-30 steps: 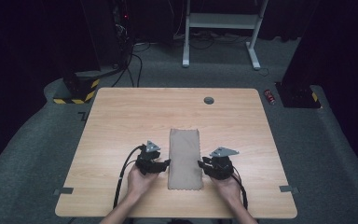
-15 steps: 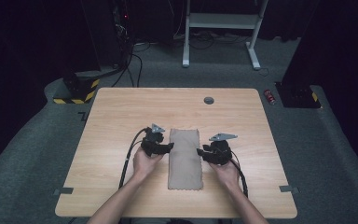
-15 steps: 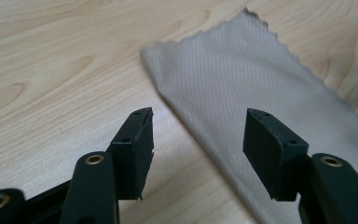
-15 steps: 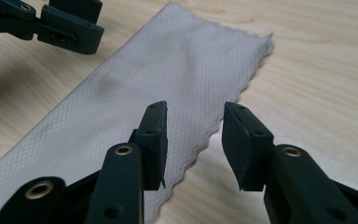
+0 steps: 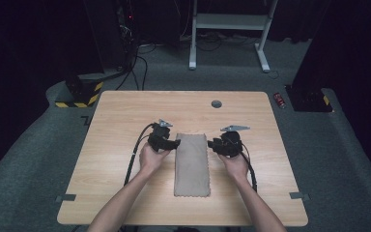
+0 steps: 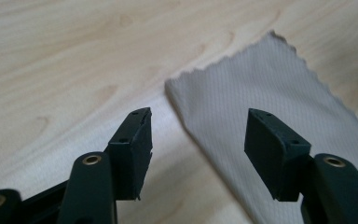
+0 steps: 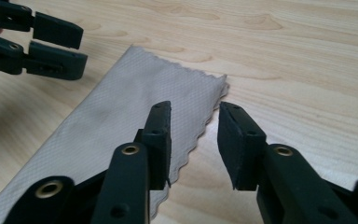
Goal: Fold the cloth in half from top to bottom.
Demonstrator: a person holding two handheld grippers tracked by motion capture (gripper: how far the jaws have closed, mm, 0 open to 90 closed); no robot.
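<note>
the folded grey cloth (image 5: 192, 164) is looking soft, light and floppy. the left gripper (image 6: 196, 140) and right gripper (image 7: 193, 140) are hanging open, right jaws just closing a bit with only the cloth's edge between them, so pinching its 2 far corners is looking best.

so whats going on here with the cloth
A person works at a wooden table with a gripper in each hand, over a folded beige cloth lying flat as a long strip. The left gripper and right gripper sit at the strip's far corners, one on each side. Both are open; the right's jaws have just been closing, straddling the scalloped edge without pinching it.
</note>
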